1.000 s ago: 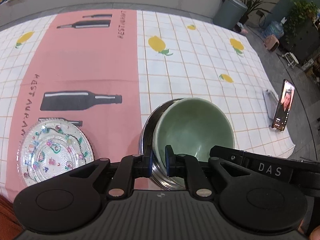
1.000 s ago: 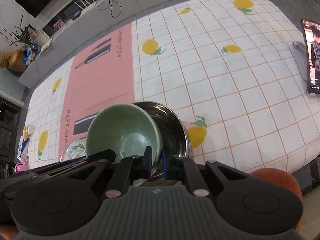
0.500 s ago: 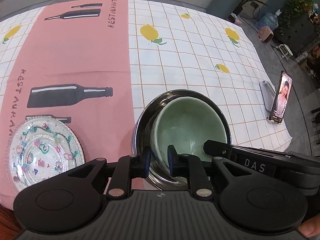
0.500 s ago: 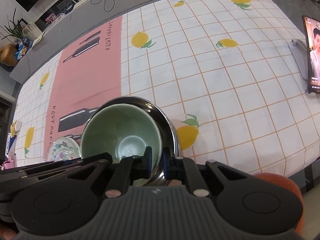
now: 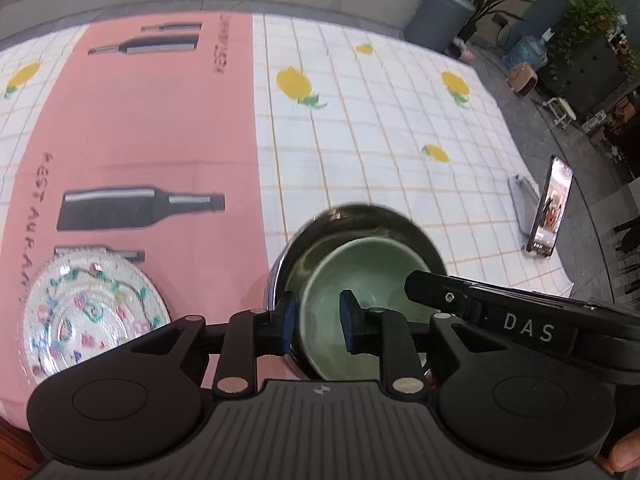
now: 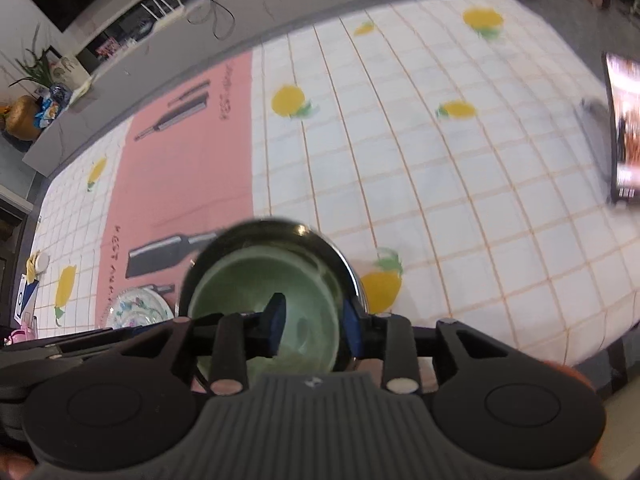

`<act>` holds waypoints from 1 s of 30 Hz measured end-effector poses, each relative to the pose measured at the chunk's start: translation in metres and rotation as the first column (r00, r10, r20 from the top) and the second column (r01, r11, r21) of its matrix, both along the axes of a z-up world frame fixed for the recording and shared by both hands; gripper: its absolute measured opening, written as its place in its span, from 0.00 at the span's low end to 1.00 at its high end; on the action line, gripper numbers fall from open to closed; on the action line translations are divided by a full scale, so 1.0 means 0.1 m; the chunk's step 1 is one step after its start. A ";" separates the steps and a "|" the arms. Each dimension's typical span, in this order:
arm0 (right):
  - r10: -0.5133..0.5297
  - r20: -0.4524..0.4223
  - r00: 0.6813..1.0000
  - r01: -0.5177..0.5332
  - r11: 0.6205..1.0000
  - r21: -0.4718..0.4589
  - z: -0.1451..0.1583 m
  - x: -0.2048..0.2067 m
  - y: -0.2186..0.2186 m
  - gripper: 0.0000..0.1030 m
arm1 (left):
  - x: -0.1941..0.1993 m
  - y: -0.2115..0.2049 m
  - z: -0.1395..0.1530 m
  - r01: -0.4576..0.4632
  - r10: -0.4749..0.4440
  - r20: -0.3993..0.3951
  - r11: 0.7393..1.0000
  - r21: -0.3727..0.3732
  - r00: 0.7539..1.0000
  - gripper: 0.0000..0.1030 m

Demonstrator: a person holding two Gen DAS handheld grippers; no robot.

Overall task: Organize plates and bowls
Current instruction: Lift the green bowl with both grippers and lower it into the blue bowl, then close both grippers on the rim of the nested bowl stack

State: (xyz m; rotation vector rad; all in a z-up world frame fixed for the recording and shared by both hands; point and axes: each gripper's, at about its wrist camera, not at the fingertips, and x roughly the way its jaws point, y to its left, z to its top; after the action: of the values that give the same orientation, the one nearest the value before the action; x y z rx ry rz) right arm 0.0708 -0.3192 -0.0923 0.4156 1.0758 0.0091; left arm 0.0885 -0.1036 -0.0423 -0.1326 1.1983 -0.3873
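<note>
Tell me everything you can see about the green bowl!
The green bowl is round, smooth and pale green, probably glazed ceramic, and empty. It sits upright inside the bigger shiny steel bowl, nested toward its near side. The left gripper and right gripper each straddle its rim, jaws opening and letting go.

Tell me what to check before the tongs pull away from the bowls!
1. Green bowl sits inside the metal bowl: ok.
2. Left tongs letting go: ok, the jaws are opening, with the green bowl's rim between them and a gap showing.
3. Right tongs letting go: ok, opening too, straddling that bowl's other side.
4. Green bowl level in the metal bowl: cannot tell, the views are blurred.
5. Plate well apart from the bowls: ok, it lies to their left on the pink stripe.
6. Phone out of the way: ok, it stands near the cloth's right edge.
</note>
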 end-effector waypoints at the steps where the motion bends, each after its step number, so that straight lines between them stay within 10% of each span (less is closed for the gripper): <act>1: 0.000 0.006 1.000 0.000 1.000 0.001 0.04 0.00 0.00 0.33 | 0.00 0.01 0.03 0.001 0.000 0.010 1.000 -0.006 1.000 0.26; 18: -0.085 0.106 0.991 0.079 0.995 0.053 0.06 -0.19 -0.21 0.71 | -0.21 0.26 0.31 0.003 0.016 0.244 0.997 -0.079 0.970 0.73; 30: -0.190 0.039 0.981 0.174 0.951 0.254 -0.52 -0.16 -0.38 0.75 | -0.15 0.47 -0.25 -0.196 0.208 0.084 0.971 -0.140 0.974 0.76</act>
State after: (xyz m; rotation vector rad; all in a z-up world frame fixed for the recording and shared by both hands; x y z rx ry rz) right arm 0.0544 -0.3570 -0.1441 0.7373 0.9735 -0.0055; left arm 0.0734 -0.0566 -0.0671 -0.3431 1.0508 -0.2896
